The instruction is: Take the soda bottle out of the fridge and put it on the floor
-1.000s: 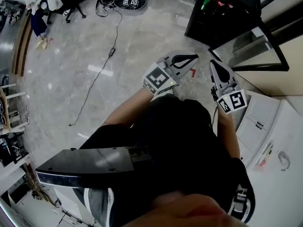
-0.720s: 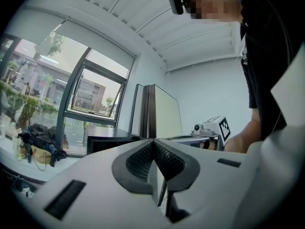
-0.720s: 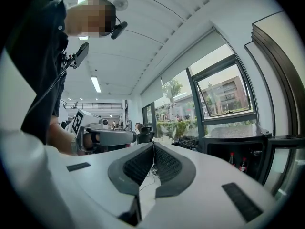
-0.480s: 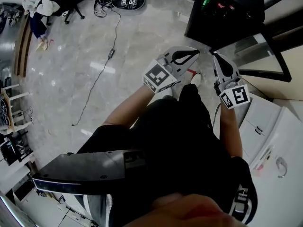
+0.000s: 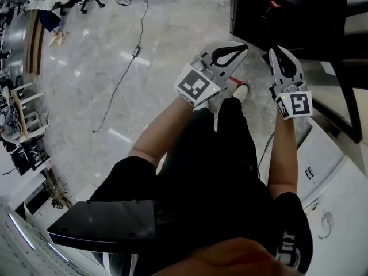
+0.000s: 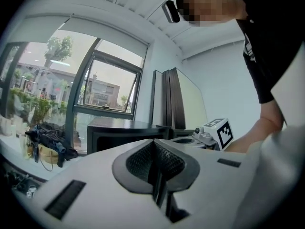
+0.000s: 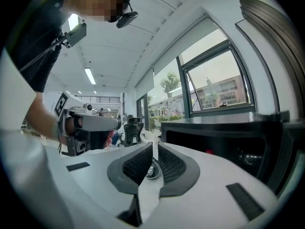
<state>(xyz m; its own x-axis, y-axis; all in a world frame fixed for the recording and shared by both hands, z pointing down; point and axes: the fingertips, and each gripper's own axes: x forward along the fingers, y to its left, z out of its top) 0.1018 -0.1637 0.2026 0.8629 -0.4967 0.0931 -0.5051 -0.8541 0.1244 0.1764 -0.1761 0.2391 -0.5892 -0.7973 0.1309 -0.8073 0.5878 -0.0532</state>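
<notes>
left gripper (image 5: 238, 50) and right gripper (image 5: 280, 53) side by side before the fridge (image 5: 270, 10); a cable (image 5: 118, 85) lies on the floor (image 5: 172, 33) at left.

The glossy stone floor (image 5: 172, 33) is pale grey with cloudy marbling, crossed by a thin black cable (image 5: 118, 91). The boxy fridge (image 5: 299, 16) standing on it is black, with small green and red glints in its dark front. Beside the fridge, the light grey plastic left gripper (image 5: 244, 47) and right gripper (image 5: 277, 50) have black ribbed pads, each bearing a marker cube (image 5: 195, 87) patterned in black-and-white squares, above the person's black trousers (image 5: 218, 171).
</notes>
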